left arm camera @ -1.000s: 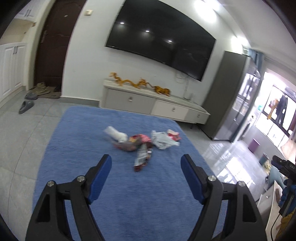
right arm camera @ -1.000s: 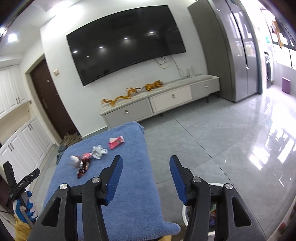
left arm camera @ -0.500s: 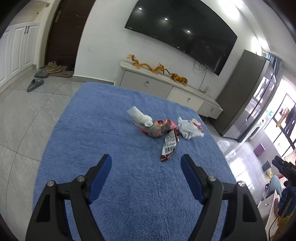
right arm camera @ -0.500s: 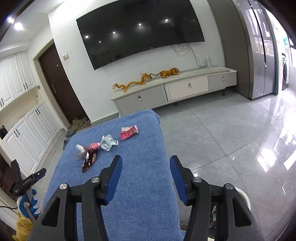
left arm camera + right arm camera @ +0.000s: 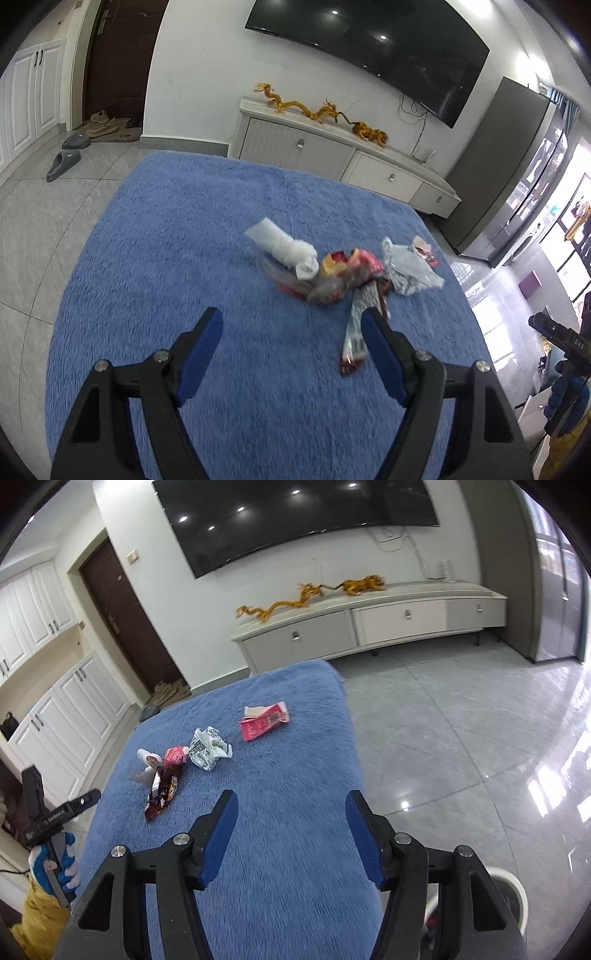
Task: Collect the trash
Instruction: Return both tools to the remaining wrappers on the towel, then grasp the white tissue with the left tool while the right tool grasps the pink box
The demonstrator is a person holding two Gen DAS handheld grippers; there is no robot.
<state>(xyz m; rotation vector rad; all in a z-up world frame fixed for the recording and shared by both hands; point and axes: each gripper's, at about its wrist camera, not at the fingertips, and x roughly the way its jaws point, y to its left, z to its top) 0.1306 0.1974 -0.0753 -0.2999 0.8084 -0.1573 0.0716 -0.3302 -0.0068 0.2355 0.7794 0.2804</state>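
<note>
left wrist view: over the last second my left claw (image 5: 291, 325) has dropped in toward the blue fleece cover (image 5: 177, 258), and the litter that sat far off now fills the middle of the picture. the claw is released, both blue pads wide apart with nothing between them. the long dark wrapper (image 5: 356, 332) lies just inside my right pad, at about 1 o'clock from the gap. the crumpled red-and-yellow wrapper (image 5: 343, 273) and the white wad (image 5: 291, 251) sit at 12 o'clock, touching each other, with the silvery wrapper (image 5: 410, 271) at 2 o'clock. i judge i am closing in for a first pick; nothing is collected by this claw yet. motion blur hides any print on the wrappers here.

right wrist view: my right claw (image 5: 291, 819) has also come lower over the cover, released and empty. the pink sachet (image 5: 264, 722) lies alone at 12 o'clock, apart from the rest. the white-and-green wrapper (image 5: 208, 751) is at 11 o'clock and the red cluster (image 5: 166, 775) at 10 o'clock. the white bin (image 5: 511, 886) is at 4 o'clock on the floor, near my right pad. the sachet and the white wrapper carry print, too small to read. my left tool shows lettering at 9 o'clock, also unreadable.
</note>
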